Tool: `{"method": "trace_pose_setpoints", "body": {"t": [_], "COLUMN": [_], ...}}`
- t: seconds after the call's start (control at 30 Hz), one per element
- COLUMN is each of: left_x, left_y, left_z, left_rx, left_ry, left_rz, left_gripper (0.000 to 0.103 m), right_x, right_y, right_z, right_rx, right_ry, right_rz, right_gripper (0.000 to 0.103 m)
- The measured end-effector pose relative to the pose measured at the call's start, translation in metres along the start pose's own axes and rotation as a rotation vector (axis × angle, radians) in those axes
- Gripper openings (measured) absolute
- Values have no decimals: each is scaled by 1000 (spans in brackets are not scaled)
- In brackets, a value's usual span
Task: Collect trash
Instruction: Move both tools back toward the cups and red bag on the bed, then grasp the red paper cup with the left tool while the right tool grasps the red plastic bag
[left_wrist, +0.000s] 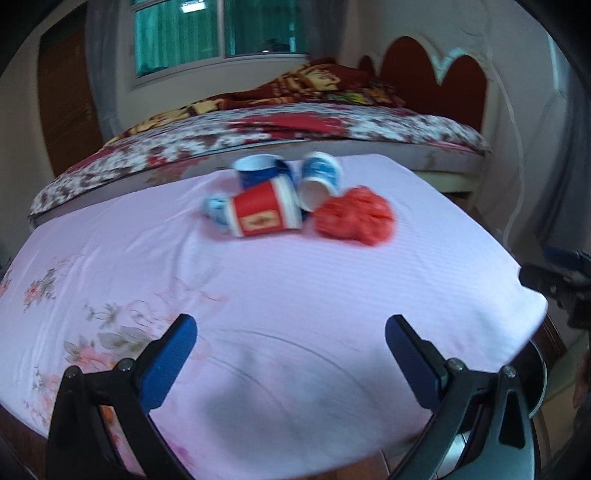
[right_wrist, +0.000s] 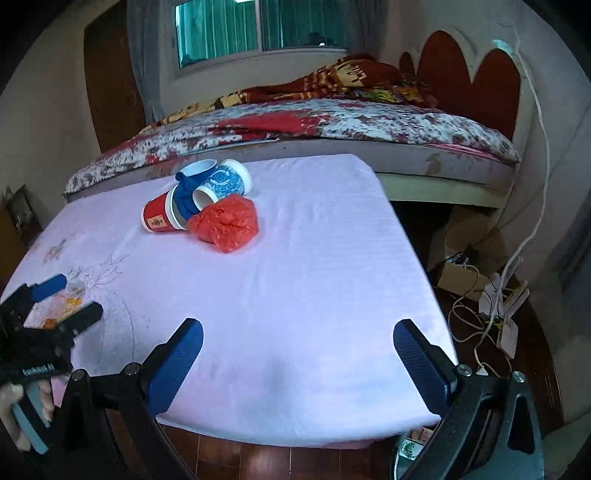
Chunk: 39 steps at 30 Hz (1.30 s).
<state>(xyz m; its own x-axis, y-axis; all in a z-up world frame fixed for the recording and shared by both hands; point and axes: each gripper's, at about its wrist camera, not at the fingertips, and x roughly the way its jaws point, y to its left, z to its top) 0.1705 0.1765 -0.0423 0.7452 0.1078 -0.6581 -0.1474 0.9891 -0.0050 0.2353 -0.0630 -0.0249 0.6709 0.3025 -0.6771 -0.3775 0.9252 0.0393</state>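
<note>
I have both tongs hanging above the near edge of the counter (right_wrist: 295, 295), which is draped in a pale pink cloth with a flower print on its left part. My left tongs (left_wrist: 291, 334) are spread wide with nothing between the blue pads, and my right tongs (right_wrist: 298, 338) are spread just as wide, also bare. From the right wrist view I can see the left tongs (right_wrist: 68, 299) low at the left, a hand (right_wrist: 22, 413) on their handle.

The trash sits in 1 cluster toward the far side of the counter, well apart from both tongs. A red paper cup (right_wrist: 159, 218) lies on its side, a light blue patterned cup (right_wrist: 223, 183) lies beside it, and a dark blue cup (left_wrist: 258, 170) stands behind them. A crumpled red plastic bag (right_wrist: 226, 222) touches the cups on their right. Behind the counter is a bed (right_wrist: 332, 125) with a floral cover.
</note>
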Motion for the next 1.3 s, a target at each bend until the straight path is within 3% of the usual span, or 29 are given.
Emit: {"method": "trace_pose_setpoints", "body": {"t": [0.23, 0.4, 0.5, 0.63, 0.67, 0.7, 0.77, 1.13, 1.23, 1.3], "left_x": [40, 67, 76, 90, 95, 99, 104, 136, 139, 135], "left_y": [36, 34, 32, 26, 25, 24, 23, 21, 26, 29], "left_z": [23, 37, 42, 51, 54, 56, 59, 72, 74, 73], "left_rx": [-79, -65, -61, -55, -58, -63, -73, -97, -112, -109], "left_ry": [5, 9, 13, 18, 21, 24, 24, 46, 55, 60], "left_rz": [8, 13, 13, 10, 6, 0, -6, -13, -59, -46], "left_gripper": [100, 100, 100, 100, 100, 100, 100, 100, 85, 84], "right_x": [61, 108, 141, 176, 181, 181, 177, 170, 170, 167], "right_y": [25, 43, 56, 62, 63, 63, 59, 31, 32, 32], "right_z": [33, 67, 81, 86, 85, 85, 86, 87, 87, 85], "right_rx": [-39, -64, -92, -104, -105, -107, -112, -72, -62, -57], "right_ry": [16, 37, 78, 140, 147, 143, 124, 121, 124, 122], "right_rz": [57, 96, 107, 147, 174, 201, 176, 143, 138, 137], "right_gripper": [103, 102, 95, 80, 61, 49, 38, 37, 37, 37]}}
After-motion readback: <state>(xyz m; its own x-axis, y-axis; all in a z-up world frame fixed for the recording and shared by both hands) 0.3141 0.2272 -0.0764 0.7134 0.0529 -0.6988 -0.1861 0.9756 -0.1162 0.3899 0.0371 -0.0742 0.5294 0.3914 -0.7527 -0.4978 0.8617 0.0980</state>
